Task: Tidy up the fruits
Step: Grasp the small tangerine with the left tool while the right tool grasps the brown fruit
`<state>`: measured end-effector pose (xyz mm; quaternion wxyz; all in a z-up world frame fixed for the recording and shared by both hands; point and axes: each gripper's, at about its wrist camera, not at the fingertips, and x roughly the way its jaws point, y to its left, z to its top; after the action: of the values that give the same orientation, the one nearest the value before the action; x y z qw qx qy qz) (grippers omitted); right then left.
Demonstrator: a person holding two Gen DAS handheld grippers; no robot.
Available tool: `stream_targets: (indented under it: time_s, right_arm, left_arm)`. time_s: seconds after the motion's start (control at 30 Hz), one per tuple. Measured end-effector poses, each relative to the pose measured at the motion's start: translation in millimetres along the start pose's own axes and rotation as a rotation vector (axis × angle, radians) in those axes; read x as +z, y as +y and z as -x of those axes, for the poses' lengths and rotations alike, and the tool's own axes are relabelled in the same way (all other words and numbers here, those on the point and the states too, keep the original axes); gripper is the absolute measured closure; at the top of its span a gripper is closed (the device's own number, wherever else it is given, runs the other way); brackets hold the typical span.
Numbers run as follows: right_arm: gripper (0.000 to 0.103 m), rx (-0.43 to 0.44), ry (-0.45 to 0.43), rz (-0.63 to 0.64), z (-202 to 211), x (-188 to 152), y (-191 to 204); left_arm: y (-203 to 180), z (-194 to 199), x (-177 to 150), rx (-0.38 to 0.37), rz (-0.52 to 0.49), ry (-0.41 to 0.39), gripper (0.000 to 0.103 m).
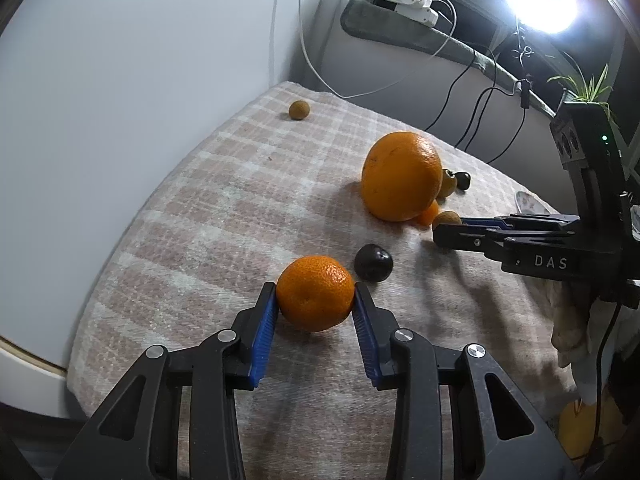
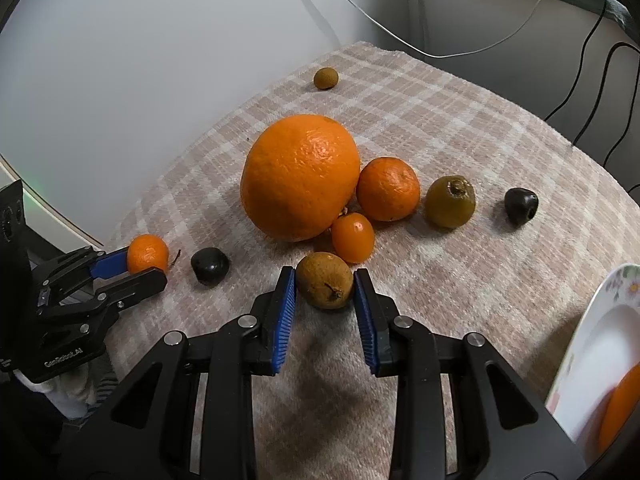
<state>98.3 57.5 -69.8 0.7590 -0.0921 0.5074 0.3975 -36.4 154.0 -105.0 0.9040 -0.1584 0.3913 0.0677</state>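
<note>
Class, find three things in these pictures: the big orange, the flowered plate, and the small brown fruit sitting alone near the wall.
Big orange [image 2: 300,176], right wrist view, middle of its peel.
Flowered plate [image 2: 600,320], right wrist view, its white rim.
Small brown fruit [image 2: 325,78], right wrist view, its centre.

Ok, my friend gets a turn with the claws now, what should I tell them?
Left claw: shut on a small round mandarin.
Right claw: shut on a small brown fruit.
On the checked cloth remain a big orange, another mandarin, an oval kumquat, two dark fruits and two brownish fruits.
The flowered plate at right holds something orange.
Left: sort the rest.
</note>
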Motion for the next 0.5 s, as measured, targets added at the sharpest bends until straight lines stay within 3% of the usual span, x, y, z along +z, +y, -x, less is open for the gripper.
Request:
stream_targets:
  time_s: [0.5]
  right_arm:
    - [0.073,0.001,-0.061,-0.012,42,-15,-7]
  left_arm:
    - [-29,6,9,-0.053,-0.051,-0.038,0.067]
